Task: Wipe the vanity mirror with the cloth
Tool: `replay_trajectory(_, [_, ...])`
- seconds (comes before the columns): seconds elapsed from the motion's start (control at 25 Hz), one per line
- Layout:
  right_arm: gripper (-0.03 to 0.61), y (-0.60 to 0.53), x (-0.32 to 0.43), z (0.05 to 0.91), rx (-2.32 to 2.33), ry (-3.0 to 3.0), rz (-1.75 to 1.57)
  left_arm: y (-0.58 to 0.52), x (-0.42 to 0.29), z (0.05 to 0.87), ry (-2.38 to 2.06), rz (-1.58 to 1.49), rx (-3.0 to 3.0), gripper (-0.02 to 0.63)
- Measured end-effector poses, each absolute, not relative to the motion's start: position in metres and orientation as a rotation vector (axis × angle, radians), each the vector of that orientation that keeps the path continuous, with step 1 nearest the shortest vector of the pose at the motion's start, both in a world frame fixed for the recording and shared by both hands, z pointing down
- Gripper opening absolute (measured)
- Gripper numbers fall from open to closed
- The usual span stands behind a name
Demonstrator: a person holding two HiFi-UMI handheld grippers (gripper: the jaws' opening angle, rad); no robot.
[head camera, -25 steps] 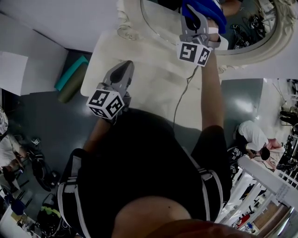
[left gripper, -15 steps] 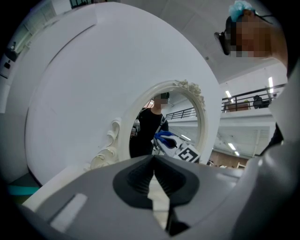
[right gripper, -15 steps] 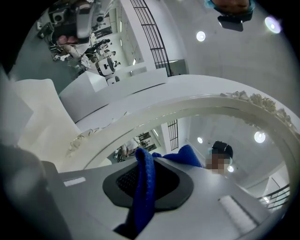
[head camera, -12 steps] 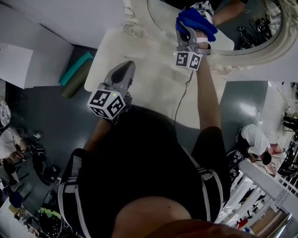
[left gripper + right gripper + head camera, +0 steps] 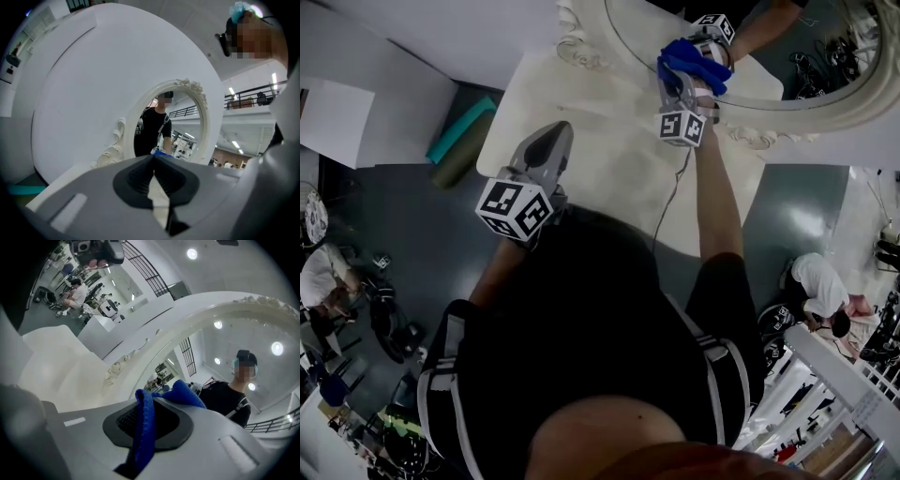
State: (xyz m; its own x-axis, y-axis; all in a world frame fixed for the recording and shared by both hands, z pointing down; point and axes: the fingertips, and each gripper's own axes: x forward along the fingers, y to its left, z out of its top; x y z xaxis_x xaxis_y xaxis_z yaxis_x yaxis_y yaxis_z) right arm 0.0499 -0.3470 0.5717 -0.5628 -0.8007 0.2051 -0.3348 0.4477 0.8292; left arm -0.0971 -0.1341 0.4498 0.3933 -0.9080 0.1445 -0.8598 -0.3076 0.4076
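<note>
The right gripper had its fingers closed on the blue cloth. In the right gripper view a fold of the cloth ran up between the two dark pads and bunched over the tips. That bunch was pressed to the glass of the vanity mirror, low down near the inner edge of the ornate cream frame, where it met its own reflection.

The left gripper hung over the white surface, well apart from the mirror. In the left gripper view its fingers met at the tips and left only a thin slit lower down. Nothing was between them. The oval mirror stood ahead of them in that view.

Compared with a second earlier, the cloth sat lower on the glass and closer to the bottom rim. The right gripper had drawn back toward the person along the surface, with its grip on the cloth unchanged. The left gripper was in much the same place and closed as before.
</note>
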Motion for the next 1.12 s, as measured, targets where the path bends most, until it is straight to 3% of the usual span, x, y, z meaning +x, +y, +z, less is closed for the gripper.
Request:
replay_trajectory(0.4, [0.035, -0.345, 0.062, 0.635, 0.827, -2.199, -0.655, -0.133, -0.094, 0.449, -1.532, -0.142, 2.240, 0.010])
replay_trajectory(1.12, [0.035, -0.337, 0.059, 0.655, 0.631, -2.310, -0.262, -0.121, -0.096, 0.457, -1.501, -0.136, 2.243, 0.011])
